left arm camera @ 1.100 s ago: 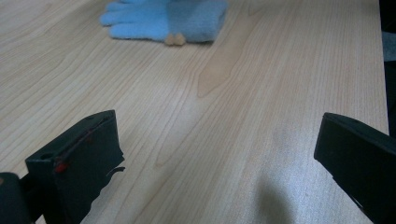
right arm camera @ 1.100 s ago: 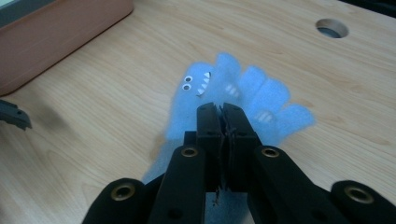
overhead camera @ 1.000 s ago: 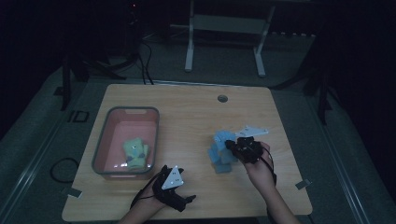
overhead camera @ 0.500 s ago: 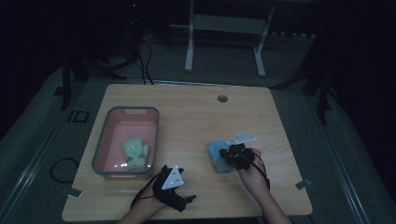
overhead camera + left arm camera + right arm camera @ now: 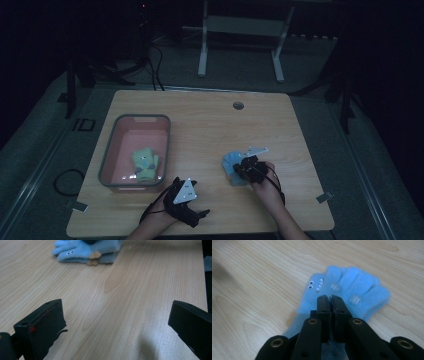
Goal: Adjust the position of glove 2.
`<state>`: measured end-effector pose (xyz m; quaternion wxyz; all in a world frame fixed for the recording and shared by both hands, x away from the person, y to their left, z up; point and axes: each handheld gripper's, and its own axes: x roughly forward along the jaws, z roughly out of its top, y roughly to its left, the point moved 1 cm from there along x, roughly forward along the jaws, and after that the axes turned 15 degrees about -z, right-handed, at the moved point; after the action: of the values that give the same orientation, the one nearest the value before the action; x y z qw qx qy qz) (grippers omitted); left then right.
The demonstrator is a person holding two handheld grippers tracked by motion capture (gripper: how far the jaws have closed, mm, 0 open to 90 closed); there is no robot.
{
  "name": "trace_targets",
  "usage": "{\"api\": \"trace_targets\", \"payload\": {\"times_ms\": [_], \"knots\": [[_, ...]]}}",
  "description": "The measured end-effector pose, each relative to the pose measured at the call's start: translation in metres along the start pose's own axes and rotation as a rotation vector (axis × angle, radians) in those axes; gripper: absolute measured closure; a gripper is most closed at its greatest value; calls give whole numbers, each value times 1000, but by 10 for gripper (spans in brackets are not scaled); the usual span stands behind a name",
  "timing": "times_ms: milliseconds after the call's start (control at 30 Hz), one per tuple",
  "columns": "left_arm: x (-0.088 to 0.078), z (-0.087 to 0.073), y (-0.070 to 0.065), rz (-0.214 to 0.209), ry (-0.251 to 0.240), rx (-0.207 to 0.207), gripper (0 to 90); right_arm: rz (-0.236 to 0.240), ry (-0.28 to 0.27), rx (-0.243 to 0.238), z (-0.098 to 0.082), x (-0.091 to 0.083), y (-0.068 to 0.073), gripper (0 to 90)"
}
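A blue glove [image 5: 231, 163] with toy eyes and teeth lies on the wooden table [image 5: 210, 130] right of centre, also seen in the left gripper view [image 5: 85, 251]. My right gripper [image 5: 241, 169] points down at it. In the right gripper view its jaws [image 5: 331, 298] are pressed together on the blue glove [image 5: 362, 290], pinching the fabric near the cuff. My left gripper [image 5: 199, 201] rests near the front edge of the table. Its jaws [image 5: 116, 315] stand wide open with only bare wood between them.
A pink bin [image 5: 107, 155] with a grey rim sits at the left of the table, holding a green glove [image 5: 145, 165]. A round cable hole [image 5: 238, 105] is near the far edge. A metal stand [image 5: 240, 30] is on the floor beyond.
My right gripper has come down with the blue glove, which hung above the table a second ago and now lies on the wood. The left gripper has stayed put.
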<state>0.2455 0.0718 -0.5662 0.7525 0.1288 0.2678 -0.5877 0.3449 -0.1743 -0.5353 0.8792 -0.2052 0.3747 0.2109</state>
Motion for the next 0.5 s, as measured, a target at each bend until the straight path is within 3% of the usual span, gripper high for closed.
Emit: {"api": "trace_targets", "payload": {"times_ms": [300,367,433,500], "knots": [[1,1,-1,11,-3,4,7,10,8,10,-5,8,2,834],[2,2,-2,32,5,14,7,10,-3,12,-5,5,1,779],[1,4,-4,92,5,38,7,15,-20,14,-4,1,0,676],[-1,7,-4,96,-15,38,7,34,-39,26,-3,-3,-1,594]]}}
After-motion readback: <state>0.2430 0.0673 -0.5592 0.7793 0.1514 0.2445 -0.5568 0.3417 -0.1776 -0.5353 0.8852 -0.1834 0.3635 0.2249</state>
